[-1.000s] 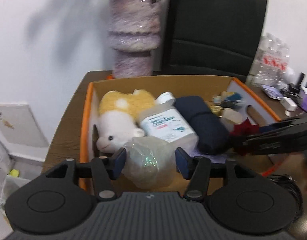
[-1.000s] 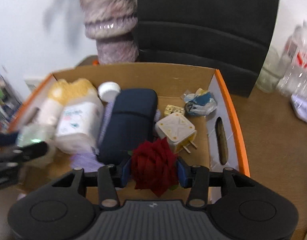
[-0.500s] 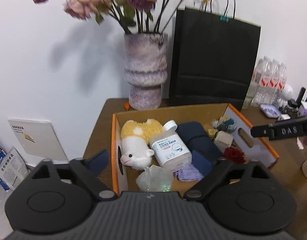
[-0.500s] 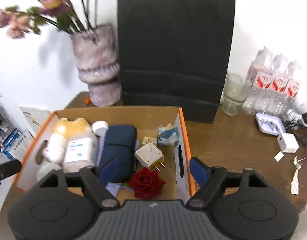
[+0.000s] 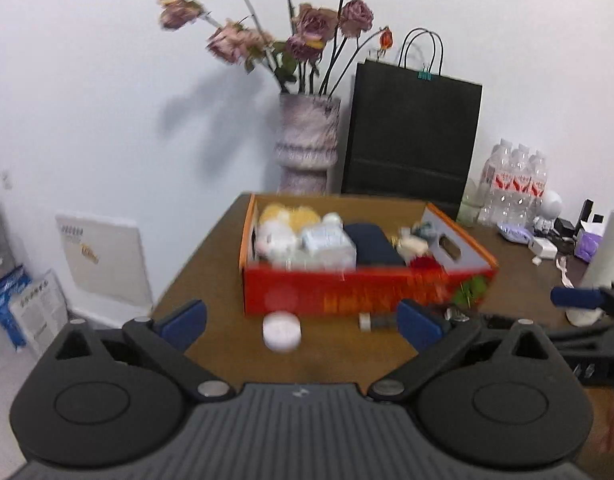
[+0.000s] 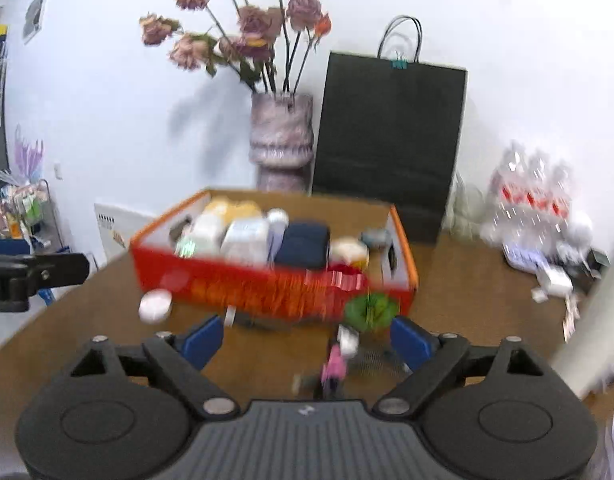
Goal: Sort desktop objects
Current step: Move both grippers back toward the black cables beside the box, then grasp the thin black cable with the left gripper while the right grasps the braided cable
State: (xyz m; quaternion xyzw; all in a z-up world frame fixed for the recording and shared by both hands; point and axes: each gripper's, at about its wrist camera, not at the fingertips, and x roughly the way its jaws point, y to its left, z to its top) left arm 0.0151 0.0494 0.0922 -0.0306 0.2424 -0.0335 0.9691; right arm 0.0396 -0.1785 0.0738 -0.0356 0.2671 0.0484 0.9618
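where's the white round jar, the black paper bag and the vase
white round jar (image 5: 281, 335), left wrist view, its lid top
black paper bag (image 5: 411, 136), left wrist view, middle of its front
vase (image 6: 281, 140), right wrist view, its body

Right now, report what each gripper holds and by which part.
Nothing is held. The left gripper and right gripper are both empty, jaws opening, short of the orange cardboard box.

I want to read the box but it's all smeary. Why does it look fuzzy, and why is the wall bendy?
Left wrist view: the orange box front is streaked by motion blur, its print unreadable; the vase stays fairly sharp. Right wrist view: blur is stronger, smearing the box and water bottles. In both views the fisheye lens curves the edges.
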